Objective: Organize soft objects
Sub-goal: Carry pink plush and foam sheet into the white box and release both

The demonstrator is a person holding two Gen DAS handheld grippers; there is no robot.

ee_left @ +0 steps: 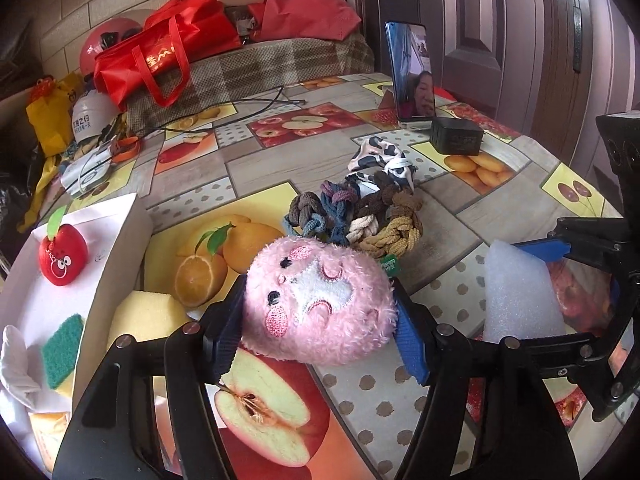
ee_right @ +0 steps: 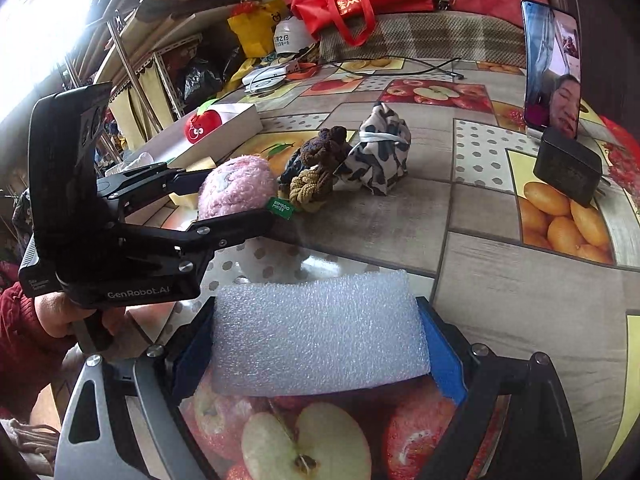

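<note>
On the fruit-print bench (ee_left: pixel 280 152), the left claw (ee_left: pixel 320 316) grips a pink plush toy (ee_left: pixel 320 304), hiding its sides; the right claw (ee_right: pixel 320 344) clamps a white foam block (ee_right: pixel 320 332), its underside perhaps off the bench.

Brightness: you have even, bright daylight in both views.
Source: blown-out glare at 10 o'clock of your right wrist view.
Shadows: soft, short, on the desk (ee_right: pixel 500 280).
Distortion: strong fisheye bending, dark vignette corners.
Focus: mostly sharp; edges smear.

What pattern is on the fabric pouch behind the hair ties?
Black-and-white cow print on the fabric pouch, clearest in the right wrist view.
</note>
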